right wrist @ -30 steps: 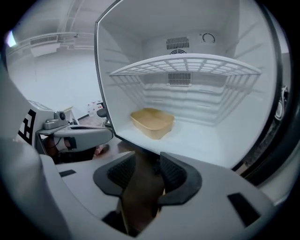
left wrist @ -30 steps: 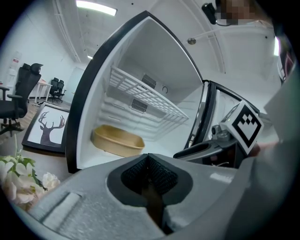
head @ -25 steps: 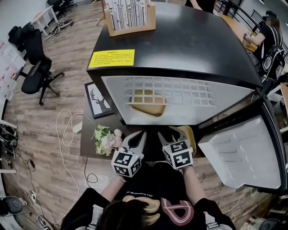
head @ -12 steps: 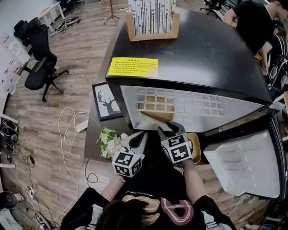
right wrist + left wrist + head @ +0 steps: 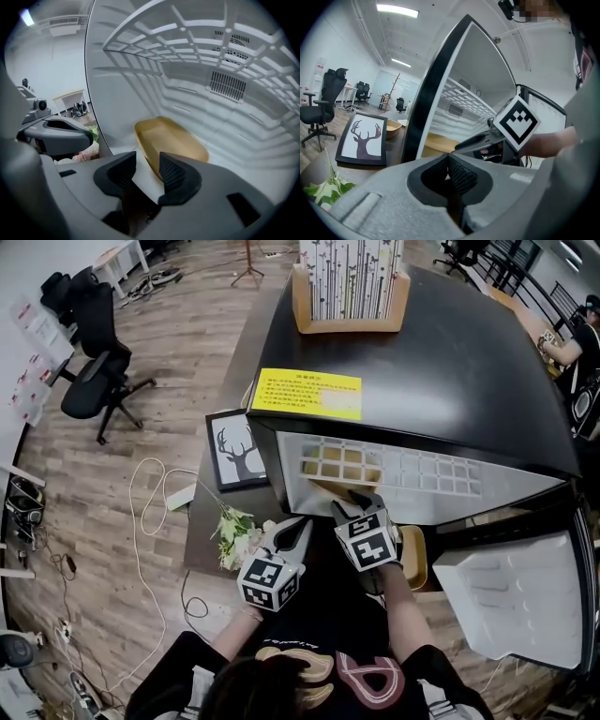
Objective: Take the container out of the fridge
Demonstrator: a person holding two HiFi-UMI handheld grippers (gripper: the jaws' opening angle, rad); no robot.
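Right gripper (image 5: pixel 361 501) (image 5: pixel 147 164) has its jaws apart at the mouth of the fridge, nothing pressed between the pads; the near end of the container (image 5: pixel 171 138) (image 5: pixel 330 487) shows just past the gap between them. That container is a shallow tan tray lying on the white floor of the fridge compartment, under the white grid shelf (image 5: pixel 412 470), towards the compartment's left side. Left gripper (image 5: pixel 298 521) (image 5: pixel 449 161) hangs just beside the right one, outside the fridge, with its jaws together and nothing in them. Each gripper carries a cube of black-and-white square markers, patterns only, no words. Up on the black top of the fridge (image 5: pixel 422 352) a yellow label (image 5: pixel 307 395) sits near the front edge; it has lines of dark print, too small for me to read. Behind it stands a wooden holder (image 5: pixel 349 287) of boards patterned with thin tree trunks. The fridge door (image 5: pixel 516 596) hangs open to the right, white liner showing. Left of the fridge, on a low dark table, a framed deer silhouette (image 5: pixel 238 448) (image 5: pixel 361 140) lies flat, with a bunch of pale flowers (image 5: pixel 239 535) near it. A black office chair (image 5: pixel 94 371) stands well off on the wood floor
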